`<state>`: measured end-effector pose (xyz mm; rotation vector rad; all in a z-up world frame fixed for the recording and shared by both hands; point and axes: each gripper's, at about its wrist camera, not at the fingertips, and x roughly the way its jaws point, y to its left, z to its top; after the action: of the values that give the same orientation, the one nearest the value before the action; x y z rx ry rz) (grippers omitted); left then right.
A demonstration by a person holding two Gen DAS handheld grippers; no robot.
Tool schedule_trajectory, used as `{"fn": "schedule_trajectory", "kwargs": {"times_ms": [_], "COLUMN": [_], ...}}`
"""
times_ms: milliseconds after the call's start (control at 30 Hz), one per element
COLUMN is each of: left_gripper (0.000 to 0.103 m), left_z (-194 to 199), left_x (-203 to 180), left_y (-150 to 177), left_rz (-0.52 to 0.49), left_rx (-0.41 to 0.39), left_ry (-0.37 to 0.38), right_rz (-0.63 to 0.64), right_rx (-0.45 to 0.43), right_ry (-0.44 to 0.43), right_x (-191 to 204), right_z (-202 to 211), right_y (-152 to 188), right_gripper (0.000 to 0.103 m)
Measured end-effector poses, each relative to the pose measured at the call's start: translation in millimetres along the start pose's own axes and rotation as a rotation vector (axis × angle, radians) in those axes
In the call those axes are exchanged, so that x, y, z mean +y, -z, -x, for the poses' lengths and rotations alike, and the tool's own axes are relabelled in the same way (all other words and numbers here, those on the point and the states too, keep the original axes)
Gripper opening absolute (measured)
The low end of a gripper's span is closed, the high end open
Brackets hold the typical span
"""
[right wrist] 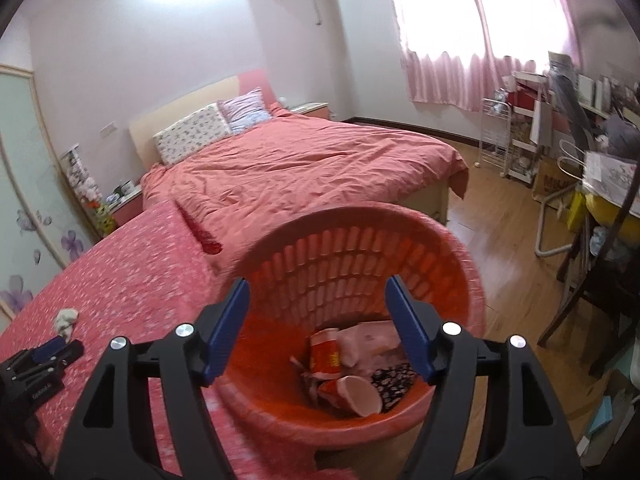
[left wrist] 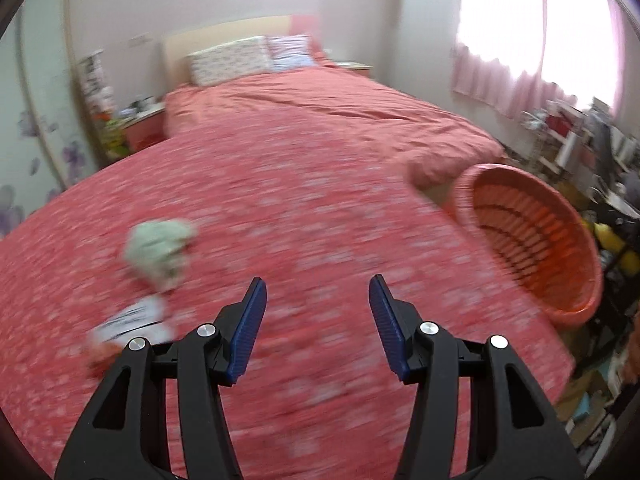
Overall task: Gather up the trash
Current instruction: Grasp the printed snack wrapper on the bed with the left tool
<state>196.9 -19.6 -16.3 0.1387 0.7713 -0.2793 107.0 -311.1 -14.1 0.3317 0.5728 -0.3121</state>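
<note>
An orange plastic basket (right wrist: 360,252) stands at the right edge of the red flowered bedspread (right wrist: 120,272); it also shows in the left wrist view (left wrist: 532,240). In it lie a red paper cup (right wrist: 326,354), a tipped cup (right wrist: 356,396) and pale wrappers (right wrist: 368,344). My right gripper (right wrist: 318,288) is open and empty above the basket. My left gripper (left wrist: 318,286) is open and empty over the bedspread (left wrist: 280,208). A crumpled pale tissue (left wrist: 160,248) lies ahead to its left, with a white printed paper (left wrist: 132,320) nearer. The tissue (right wrist: 66,319) and left gripper (right wrist: 52,350) show in the right view.
A bed with a red quilt (right wrist: 300,168) and pillows (right wrist: 192,132) lies beyond. Wooden floor (right wrist: 500,240), a white rack (right wrist: 496,136) and a cluttered desk (right wrist: 600,168) are on the right. A nightstand (left wrist: 144,120) stands at the left.
</note>
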Motion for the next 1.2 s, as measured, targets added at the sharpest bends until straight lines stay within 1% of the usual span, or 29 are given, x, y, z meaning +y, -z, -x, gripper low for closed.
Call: {"fn": "schedule_trajectory", "kwargs": {"times_ms": [100,200,333,400,500,600,667,700,767,800,833,867,900,1000,1100,1200], "left_gripper": [0.054,0.054,0.054,0.054,0.054,0.054,0.053,0.05,0.03,0.027,0.017,0.011,0.007,0.006,0.006,0.006], "left_z": [11,17,12,5,-6,-13,-15,-15,-16,-15,-13,-11,-9,0,12,22], "left_x": [45,82,114,122,117,110,109,111,117,120,125,129,135,147,166,184], "left_y": [10,19,25,27,26,24,24,25,25,25,26,26,28,32,36,39], "left_rz": [0.049,0.091,0.125,0.146,0.135,0.091,0.08,0.081,0.084,0.093,0.108,0.115,0.125,0.14,0.16,0.182], "left_rx": [0.0,0.011,0.052,0.076,0.101,0.106,0.106,0.105,0.102,0.101,0.099,0.097,0.095,0.078,0.054,0.032], "left_ry": [-0.084,-0.138,-0.149,-0.12,-0.093,-0.128,-0.131,-0.135,-0.158,-0.155,-0.153,-0.151,-0.15,-0.159,-0.204,-0.248], "right_rz": [0.03,0.07,0.111,0.125,0.144,0.162,0.176,0.182,0.19,0.197,0.203,0.21,0.218,0.247,0.278,0.316], "right_rx": [0.008,0.017,0.033,0.038,0.048,0.053,0.054,0.054,0.058,0.061,0.062,0.062,0.064,0.077,0.089,0.108], "right_ry": [-0.029,-0.058,-0.084,-0.09,-0.101,-0.11,-0.118,-0.123,-0.133,-0.143,-0.149,-0.155,-0.165,-0.201,-0.231,-0.277], "right_x": [21,46,73,82,96,107,116,120,126,132,136,142,147,170,194,227], "right_z": [4,7,10,11,11,12,14,14,14,14,14,15,15,14,12,6], "right_y": [3,9,16,18,20,21,22,23,24,25,26,27,28,32,36,42], "right_gripper": [0.069,0.069,0.069,0.069,0.069,0.069,0.069,0.069,0.069,0.069,0.069,0.069,0.069,0.069,0.069,0.069]}}
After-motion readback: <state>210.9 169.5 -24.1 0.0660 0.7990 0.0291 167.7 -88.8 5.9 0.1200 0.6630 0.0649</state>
